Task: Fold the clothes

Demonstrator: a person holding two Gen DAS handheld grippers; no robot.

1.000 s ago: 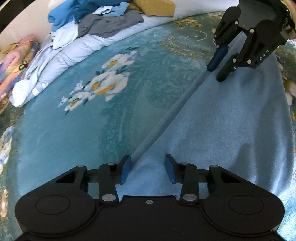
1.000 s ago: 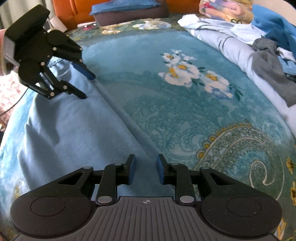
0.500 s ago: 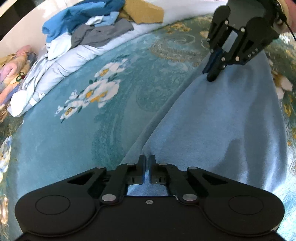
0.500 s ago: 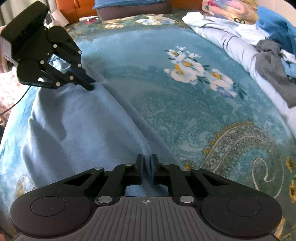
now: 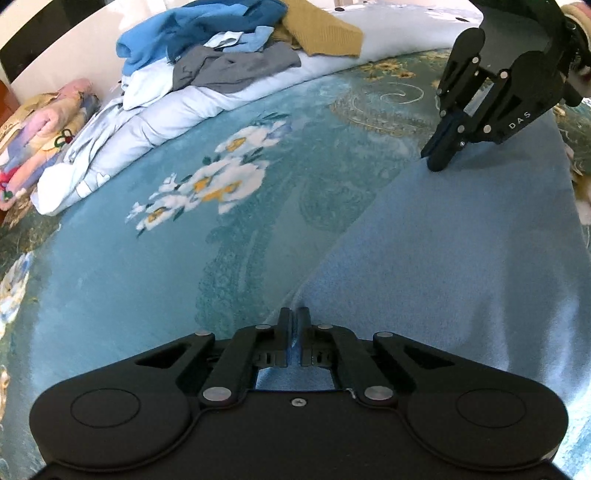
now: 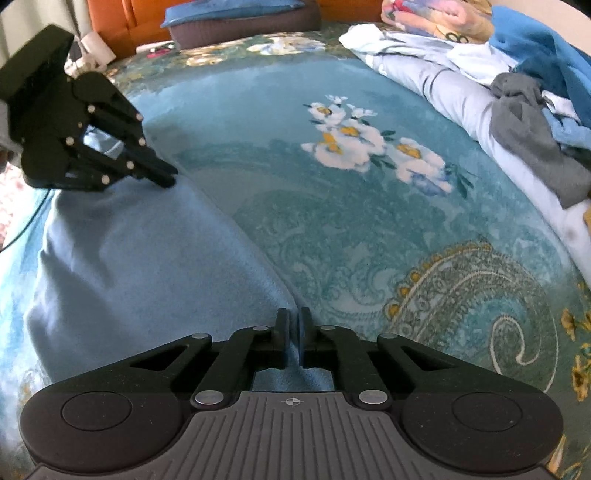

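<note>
A light blue garment [image 5: 443, 258] lies spread on the teal flowered bedspread [image 5: 155, 258]; it also shows in the right wrist view [image 6: 140, 258]. My left gripper [image 5: 294, 321] is shut on the garment's long edge at one end. My right gripper [image 6: 294, 321] is shut on the same edge at the other end. Each gripper shows in the other's view: the right one [image 5: 441, 162] at upper right, the left one [image 6: 166, 177] at upper left, both pinching the cloth. The edge runs lifted between them.
A heap of unfolded clothes [image 5: 221, 55], blue, grey and mustard, lies on a pale blue duvet [image 5: 155, 122] along the bed's far side. A folded patterned blanket [image 5: 33, 136] sits at the left. A dark cushion [image 6: 240, 22] lies by the orange headboard.
Both grippers went from open around the garment's edge to shut on it. They have since lifted the edge slightly, and the cloth has pulled into a ridge between them.
</note>
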